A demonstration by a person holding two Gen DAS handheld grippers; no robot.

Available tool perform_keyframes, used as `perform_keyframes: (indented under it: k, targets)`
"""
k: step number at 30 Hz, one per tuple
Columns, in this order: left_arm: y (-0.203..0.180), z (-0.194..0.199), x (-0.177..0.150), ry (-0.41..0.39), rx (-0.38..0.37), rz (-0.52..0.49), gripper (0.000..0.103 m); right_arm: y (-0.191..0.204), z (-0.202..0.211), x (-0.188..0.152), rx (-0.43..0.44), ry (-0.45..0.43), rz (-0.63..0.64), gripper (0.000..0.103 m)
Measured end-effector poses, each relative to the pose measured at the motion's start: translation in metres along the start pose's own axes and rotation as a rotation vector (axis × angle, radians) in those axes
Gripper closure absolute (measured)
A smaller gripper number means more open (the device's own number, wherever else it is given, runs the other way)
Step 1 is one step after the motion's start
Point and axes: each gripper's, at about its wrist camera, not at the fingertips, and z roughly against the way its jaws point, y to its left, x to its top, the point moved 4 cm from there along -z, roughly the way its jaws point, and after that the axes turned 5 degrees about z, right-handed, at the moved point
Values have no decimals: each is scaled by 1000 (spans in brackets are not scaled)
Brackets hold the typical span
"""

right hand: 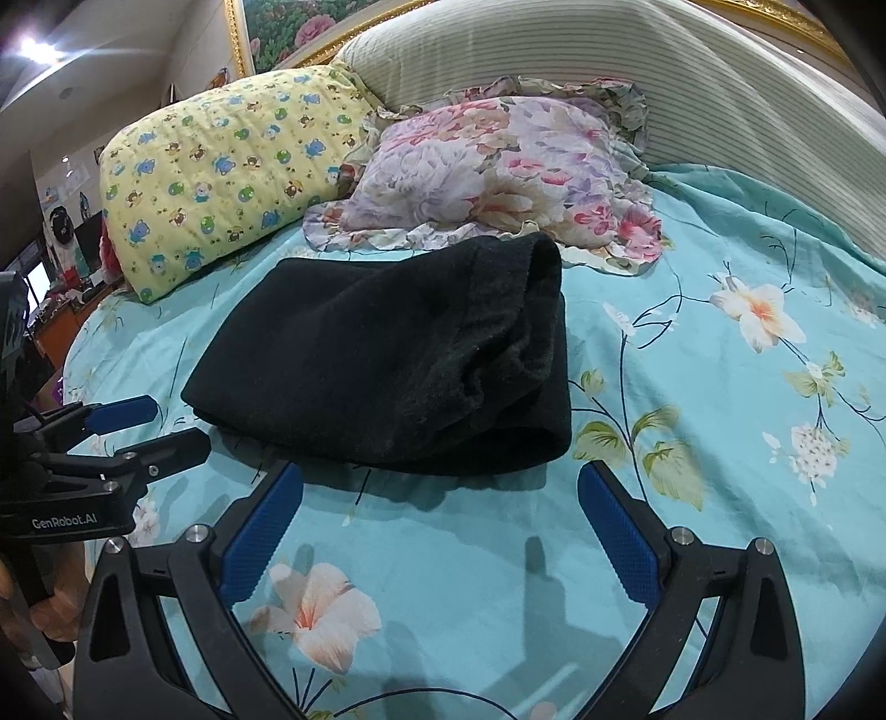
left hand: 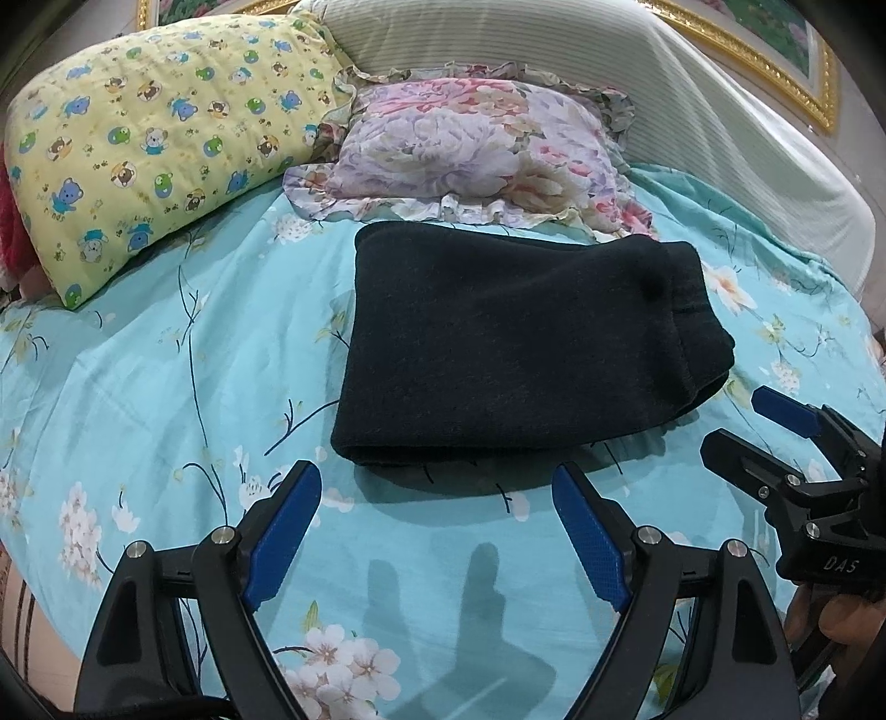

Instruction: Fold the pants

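Observation:
The black pants point(left hand: 515, 343) lie folded into a compact rectangle on the turquoise floral bedsheet point(left hand: 166, 387), waistband end to the right. They also show in the right wrist view point(right hand: 387, 360). My left gripper point(left hand: 437, 487) is open and empty, just in front of the pants' near edge. My right gripper point(right hand: 440, 484) is open and empty, also just short of the near edge. The right gripper shows at the right of the left wrist view point(left hand: 742, 423), open, beside the waistband end. The left gripper shows at the left of the right wrist view point(right hand: 160, 426), open.
A yellow bear-print pillow point(left hand: 160, 138) and a floral ruffled pillow point(left hand: 476, 149) lie behind the pants. A striped padded headboard point(left hand: 637, 72) stands behind them. Gold-framed pictures point(left hand: 775, 50) hang on the wall. The bed's left edge and room clutter point(right hand: 50, 293) show at far left.

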Motion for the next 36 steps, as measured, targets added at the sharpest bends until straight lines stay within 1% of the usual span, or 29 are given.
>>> perform_keyframes:
  k: [14, 22, 36]
  targets:
    - [0, -6, 2, 20, 17, -11, 17, 7, -8, -1, -4, 32, 23, 3]
    - [-4, -7, 1, 26, 20, -17, 17, 8, -8, 2, -3, 30, 34, 3]
    - [-4, -6, 4, 28, 4, -17, 17, 3, -5, 5, -6, 20, 13, 3]
